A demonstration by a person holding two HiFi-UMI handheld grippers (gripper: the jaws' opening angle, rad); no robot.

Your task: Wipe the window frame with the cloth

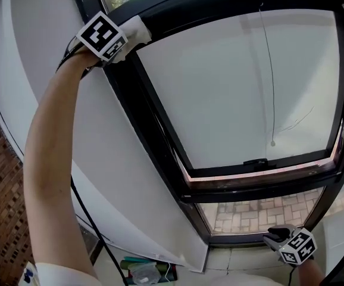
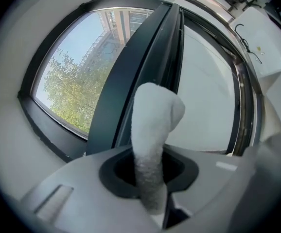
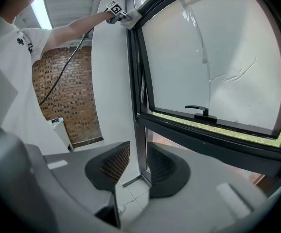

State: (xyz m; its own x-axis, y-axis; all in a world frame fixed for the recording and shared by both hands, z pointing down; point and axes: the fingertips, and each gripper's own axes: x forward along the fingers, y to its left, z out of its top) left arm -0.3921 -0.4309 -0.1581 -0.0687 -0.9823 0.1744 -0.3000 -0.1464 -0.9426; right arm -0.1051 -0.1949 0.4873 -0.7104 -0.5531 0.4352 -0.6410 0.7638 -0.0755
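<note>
One white cloth (image 2: 155, 115) is being gripped between the clenched fingers of the left gripper (image 2: 150, 178) and is being held at the upper left corner of the dark window frame (image 2: 131, 76). The right gripper (image 3: 133, 171) is being held low by the frame's bottom, its fingers released, grasping nothing. One handle (image 3: 201, 111) and one hanging cord (image 1: 269, 70) are showing on the sash. Print on the sleeve (image 3: 15, 39) is too small to be read.

Cloth (image 2: 155, 115) white; window frame (image 1: 151, 124) blk; brick wall (image 3: 75, 96) red-brn, small-brick pattern.
</note>
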